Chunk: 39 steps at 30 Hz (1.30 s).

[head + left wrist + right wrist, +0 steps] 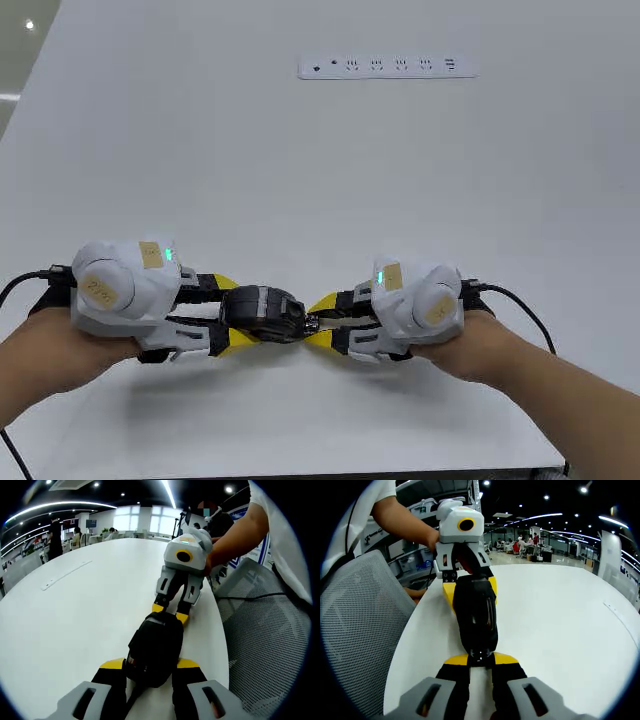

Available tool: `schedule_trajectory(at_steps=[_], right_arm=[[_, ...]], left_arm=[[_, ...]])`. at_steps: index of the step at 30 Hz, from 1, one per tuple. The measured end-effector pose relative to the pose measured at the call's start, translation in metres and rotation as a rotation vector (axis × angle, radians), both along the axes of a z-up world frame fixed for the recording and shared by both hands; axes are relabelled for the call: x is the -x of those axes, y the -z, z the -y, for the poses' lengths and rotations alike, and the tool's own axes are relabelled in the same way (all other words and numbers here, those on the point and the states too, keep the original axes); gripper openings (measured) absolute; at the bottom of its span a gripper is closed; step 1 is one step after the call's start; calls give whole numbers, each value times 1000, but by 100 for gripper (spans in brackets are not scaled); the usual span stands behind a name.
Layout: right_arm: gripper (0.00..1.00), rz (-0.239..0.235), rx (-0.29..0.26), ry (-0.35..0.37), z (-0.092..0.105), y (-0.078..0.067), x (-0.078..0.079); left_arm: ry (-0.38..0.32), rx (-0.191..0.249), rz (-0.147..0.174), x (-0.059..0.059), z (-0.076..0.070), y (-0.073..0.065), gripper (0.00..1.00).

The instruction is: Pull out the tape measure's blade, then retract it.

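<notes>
White tabletop (300, 150) runs from the near edge out toward an open office with ceiling lights and distant desks. Nearest the person, beside the table's near edge, a grey mesh chair (260, 630) sits just off the rim. Low on the table close to that edge, the two claws face each other with the tape measure (262, 312) between them. The left gripper (232, 312) has its yellow-tipped jaws clamped on either side of the black case, which fills the gap between them in the left gripper view. The right gripper (320, 322) meets the case from the right, its jaws drawn narrow and pinching the blade tip (312, 323) right at the case mouth; hardly any blade shows outside the case. A hand wraps each white gripper body, with black cables trailing away from both. Far across the table, well apart from the grippers, a white power strip (386, 67) lies flat.
</notes>
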State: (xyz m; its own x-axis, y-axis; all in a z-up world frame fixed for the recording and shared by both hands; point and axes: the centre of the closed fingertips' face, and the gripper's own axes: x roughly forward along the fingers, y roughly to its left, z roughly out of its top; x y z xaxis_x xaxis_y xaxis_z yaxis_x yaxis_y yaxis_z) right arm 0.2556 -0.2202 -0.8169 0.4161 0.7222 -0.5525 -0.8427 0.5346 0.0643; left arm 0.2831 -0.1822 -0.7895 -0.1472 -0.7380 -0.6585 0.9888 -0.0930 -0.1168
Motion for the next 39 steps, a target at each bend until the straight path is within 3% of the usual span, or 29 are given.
schedule_trajectory(at_steps=[4, 17, 24, 39], right_arm=[[14, 0, -2, -3, 0, 0, 0], [12, 0, 22, -15, 4, 0, 0], [12, -7, 28, -13, 7, 1, 2], [12, 0, 68, -24, 28, -6, 9]], left_arm=[[7, -8, 15, 0, 1, 2, 32], [1, -1, 14, -1, 0, 2, 30], [25, -15, 30, 0, 0, 3, 30], [25, -22, 45, -2, -2, 5, 29]])
